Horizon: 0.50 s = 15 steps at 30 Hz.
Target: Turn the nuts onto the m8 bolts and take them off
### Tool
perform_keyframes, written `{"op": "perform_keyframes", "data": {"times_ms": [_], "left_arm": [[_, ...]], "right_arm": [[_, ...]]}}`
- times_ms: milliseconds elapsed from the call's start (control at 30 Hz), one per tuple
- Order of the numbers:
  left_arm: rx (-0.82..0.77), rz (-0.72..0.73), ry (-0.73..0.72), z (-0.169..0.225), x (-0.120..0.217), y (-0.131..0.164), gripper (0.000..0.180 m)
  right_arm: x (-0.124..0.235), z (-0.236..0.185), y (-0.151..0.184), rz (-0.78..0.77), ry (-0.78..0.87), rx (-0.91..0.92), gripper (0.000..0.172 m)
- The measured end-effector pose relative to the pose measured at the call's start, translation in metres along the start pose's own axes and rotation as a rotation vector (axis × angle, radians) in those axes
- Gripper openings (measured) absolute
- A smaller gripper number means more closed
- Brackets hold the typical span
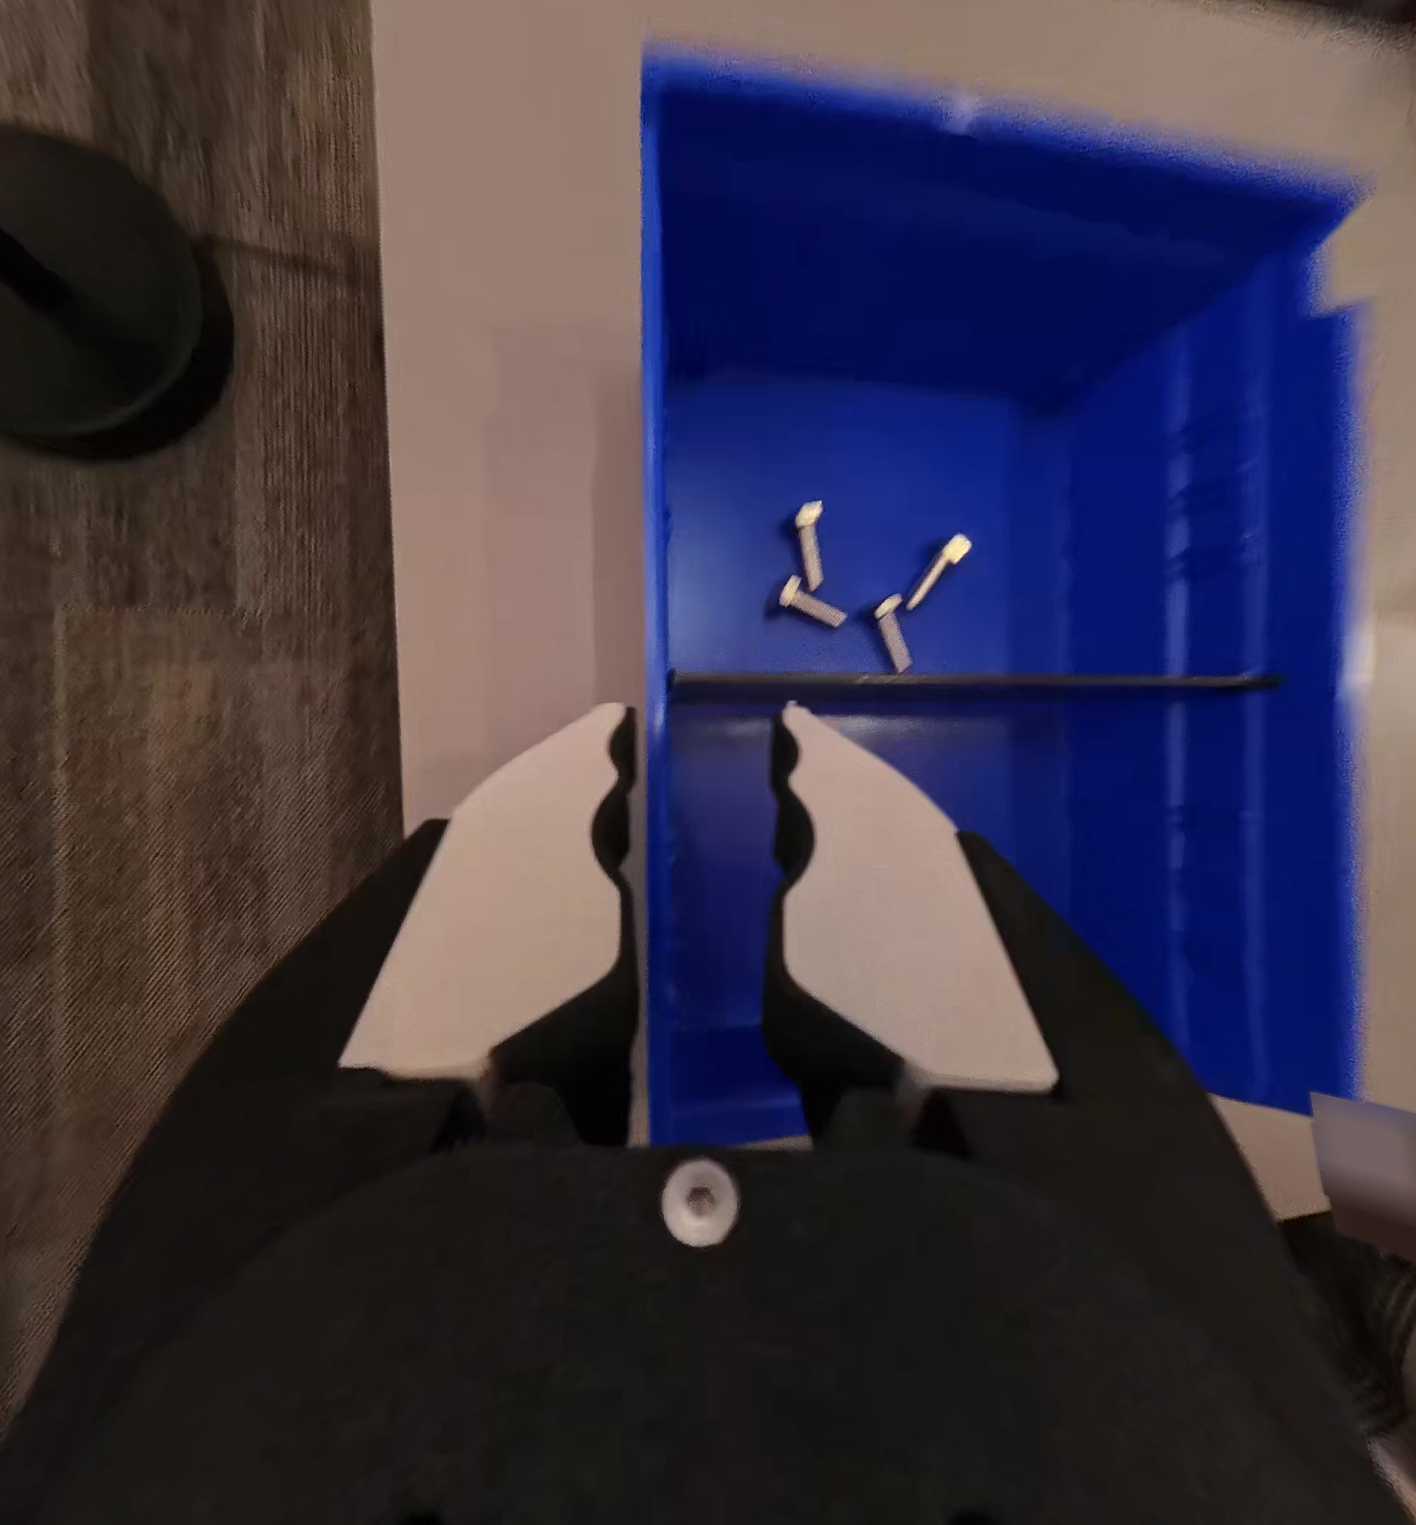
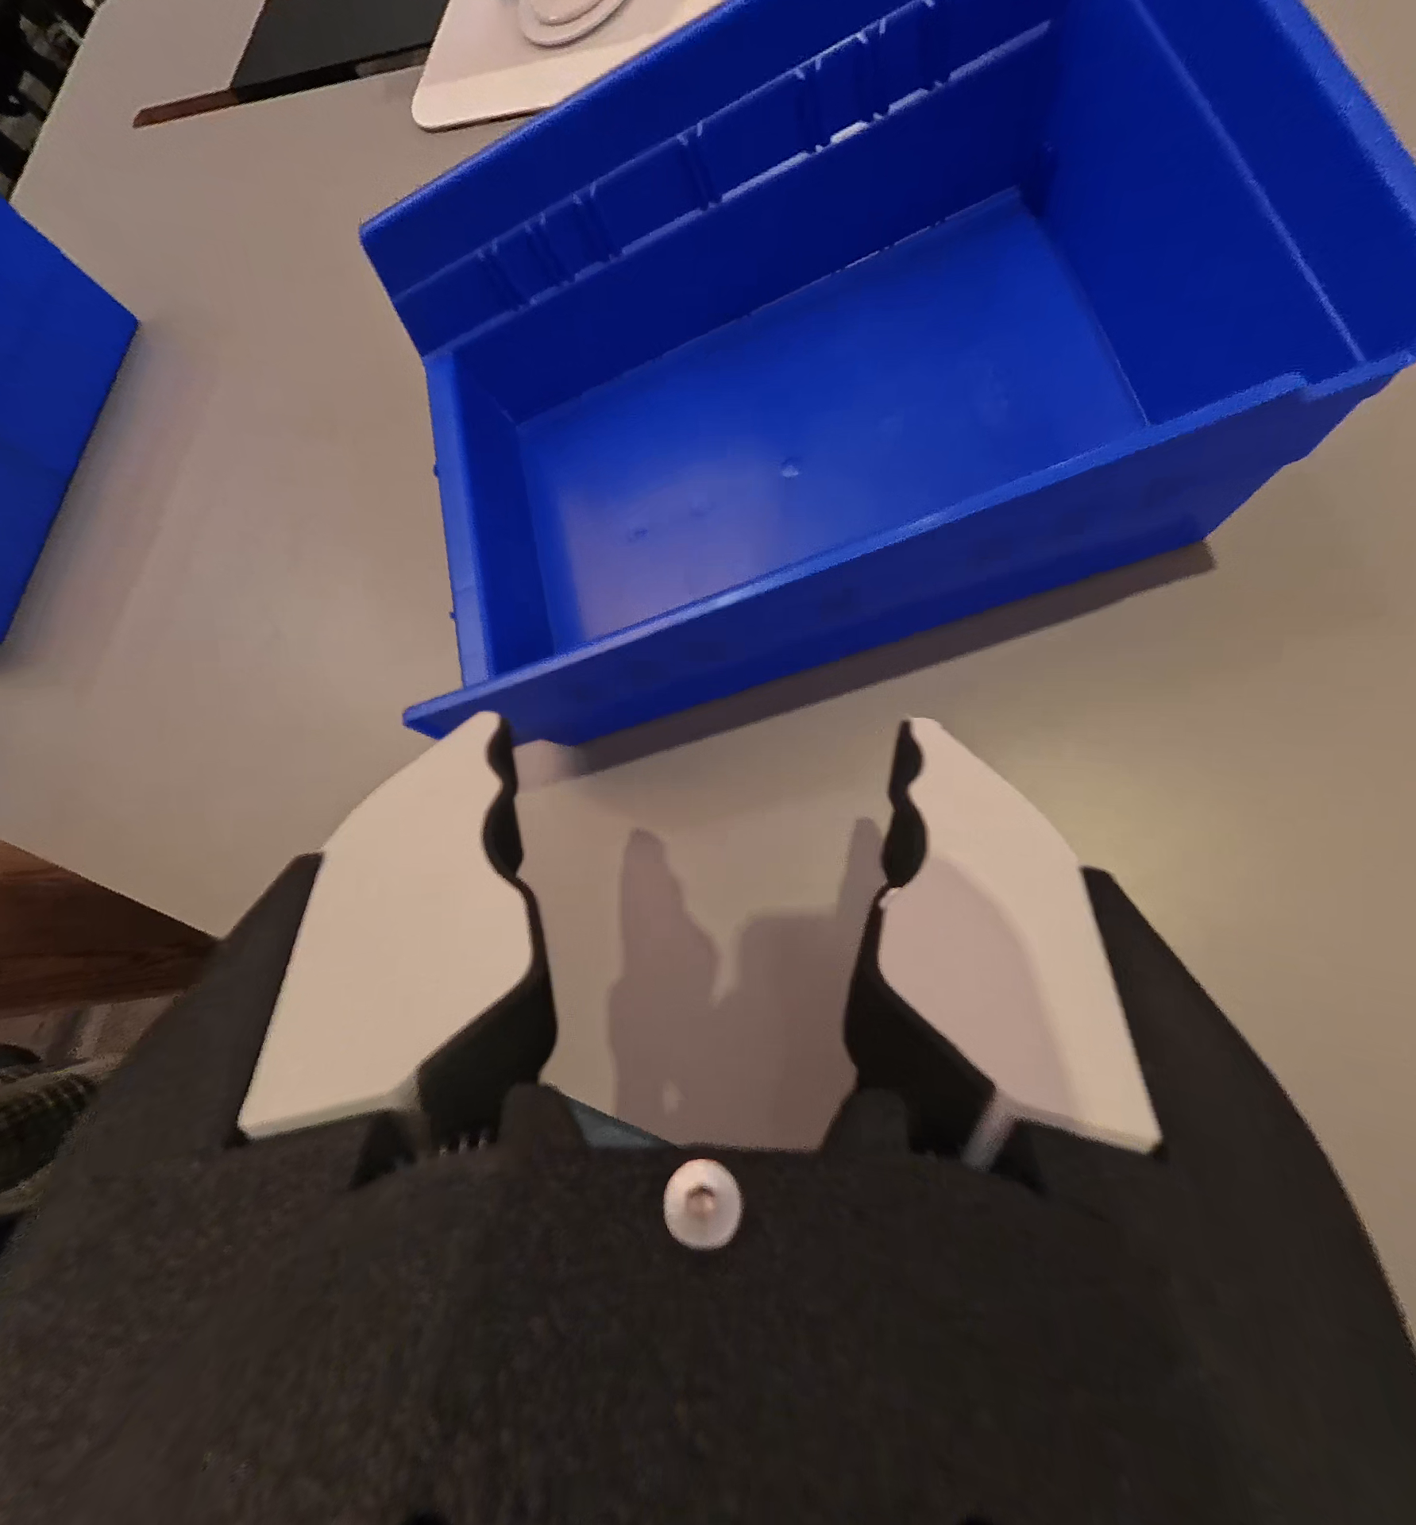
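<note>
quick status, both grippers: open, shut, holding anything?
Left gripper: open, nothing held, over the blue bin with bolts.
Right gripper: wide open, nothing held.

No readable text, label, brand, number or sign appears anywhere in either view. The blue divided bin (image 1: 1183, 578) seen from the left wrist bears plain walls, and the four bolts (image 1: 861, 586) lying in its far compartment carry no marking that can be made out at this blur. The second blue bin (image 2: 853, 396) seen from the right wrist is likewise unmarked, inside and on its near lip. The pale counter (image 2: 275, 495) beside that bin shows no sticker or print, and the white pad (image 2: 523, 74) beyond the bin's far wall shows only a raised round shape, no lettering.
</note>
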<state>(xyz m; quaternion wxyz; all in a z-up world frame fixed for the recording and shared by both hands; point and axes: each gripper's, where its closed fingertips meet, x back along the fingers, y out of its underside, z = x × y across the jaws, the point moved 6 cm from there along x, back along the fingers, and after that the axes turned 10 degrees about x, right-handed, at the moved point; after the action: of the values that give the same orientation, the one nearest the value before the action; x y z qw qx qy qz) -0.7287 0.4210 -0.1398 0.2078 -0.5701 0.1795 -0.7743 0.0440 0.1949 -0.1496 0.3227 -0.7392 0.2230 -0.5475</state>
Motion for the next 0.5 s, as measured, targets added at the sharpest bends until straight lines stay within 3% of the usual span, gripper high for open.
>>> {"op": "perform_keyframes", "data": {"times_ms": [100,200,333,500], "left_arm": [[-0.008,0.201,0.127,0.038,0.039,-0.014,0.051],[-0.109,0.310,0.145,0.093,0.071,-0.009,0.064],[-0.264,0.371,0.161,0.170,0.091,0.022,0.070],[-0.413,0.326,0.229,0.240,0.086,0.067,0.071]], "right_arm": [[-0.005,0.003,-0.013,0.006,0.038,-0.032,0.098],[-0.017,0.011,-0.022,-0.024,0.091,-0.061,0.103],[-0.043,0.033,-0.018,-0.138,0.194,-0.107,0.104],[-0.069,0.043,-0.007,-0.202,0.170,-0.191,0.097]]}}
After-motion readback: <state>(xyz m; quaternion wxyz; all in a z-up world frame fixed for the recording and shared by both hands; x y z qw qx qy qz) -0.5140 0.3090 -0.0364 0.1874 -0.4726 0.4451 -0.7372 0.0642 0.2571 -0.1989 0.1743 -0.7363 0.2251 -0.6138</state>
